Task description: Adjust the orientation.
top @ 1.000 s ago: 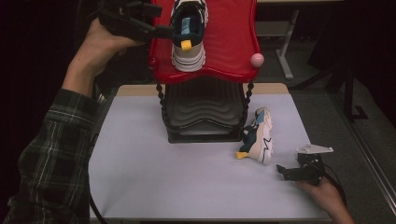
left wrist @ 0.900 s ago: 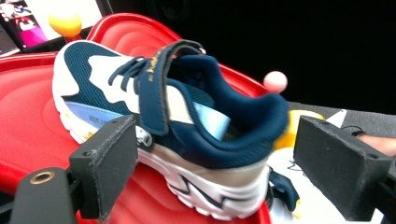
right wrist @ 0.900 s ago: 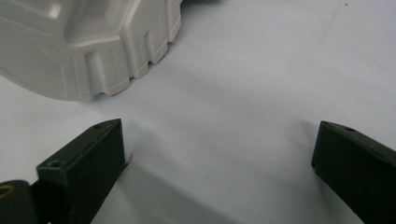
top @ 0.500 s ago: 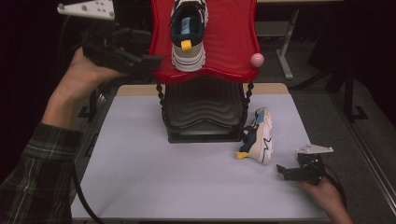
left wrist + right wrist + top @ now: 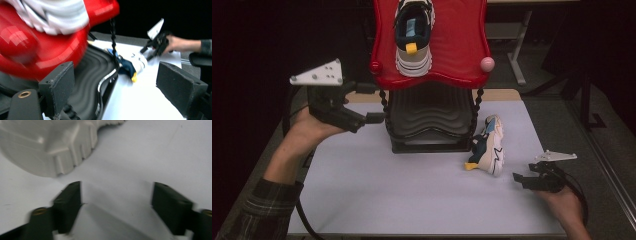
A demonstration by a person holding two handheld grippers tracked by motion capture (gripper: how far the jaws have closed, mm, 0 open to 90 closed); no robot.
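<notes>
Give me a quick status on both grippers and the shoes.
Left gripper open, beside rack. Right gripper open, jaws just narrowing, empty. Tipped shoe on table ahead of it. Path clear.

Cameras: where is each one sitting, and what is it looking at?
High view: above the table, looking down at both forearms and tools.
Left gripper view: on the left tool, facing the red shelf; its two jaws show.
Right gripper view: on the right tool, looking down at the table; open jaws show.
Shared: the fallen shoe.

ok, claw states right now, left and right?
Left claw: open, empty, beside the red rack.
Right claw: open, jaws just closing partway, nothing between them, near the shoe.
</notes>
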